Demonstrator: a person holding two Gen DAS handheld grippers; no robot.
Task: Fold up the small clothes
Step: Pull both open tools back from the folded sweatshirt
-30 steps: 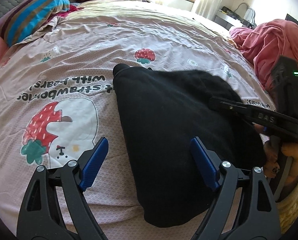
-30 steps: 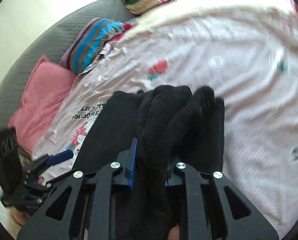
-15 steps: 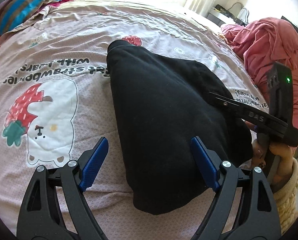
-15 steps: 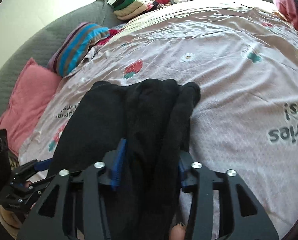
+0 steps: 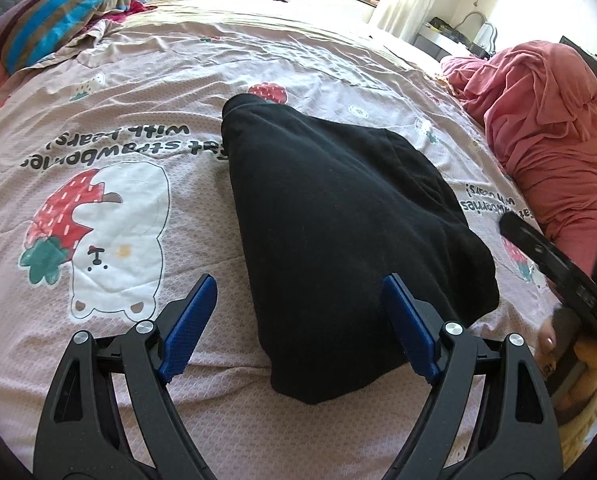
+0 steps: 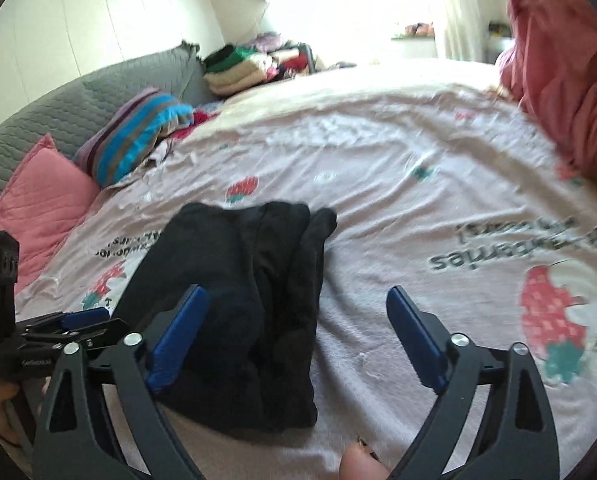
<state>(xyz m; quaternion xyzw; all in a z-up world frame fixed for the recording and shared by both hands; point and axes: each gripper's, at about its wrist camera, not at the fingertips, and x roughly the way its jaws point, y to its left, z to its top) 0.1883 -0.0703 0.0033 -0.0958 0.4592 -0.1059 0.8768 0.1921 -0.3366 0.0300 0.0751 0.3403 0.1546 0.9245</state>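
A folded black garment [image 5: 338, 216] lies on the pink strawberry-print bedsheet [image 5: 98, 208]; it also shows in the right wrist view [image 6: 242, 292]. My left gripper [image 5: 298, 320] is open and empty, hovering over the garment's near end. My right gripper [image 6: 294, 340] is open and empty, just above the garment's near right edge. In the left wrist view the right gripper's body [image 5: 558, 276] shows at the right edge. In the right wrist view the left gripper [image 6: 82, 320] shows at the left.
A heap of pink-red cloth [image 5: 546, 128] lies on the bed's right side. A striped pillow [image 5: 58, 4] and a pink pillow [image 6: 42, 196] lie at the far left by a grey headboard [image 6: 78, 108]. Stacked folded clothes [image 6: 238, 68] sit beyond the bed.
My right gripper has opened, let go of the black garment and pulled back to the right. The garment now lies flat on the sheet. My left gripper stayed open.
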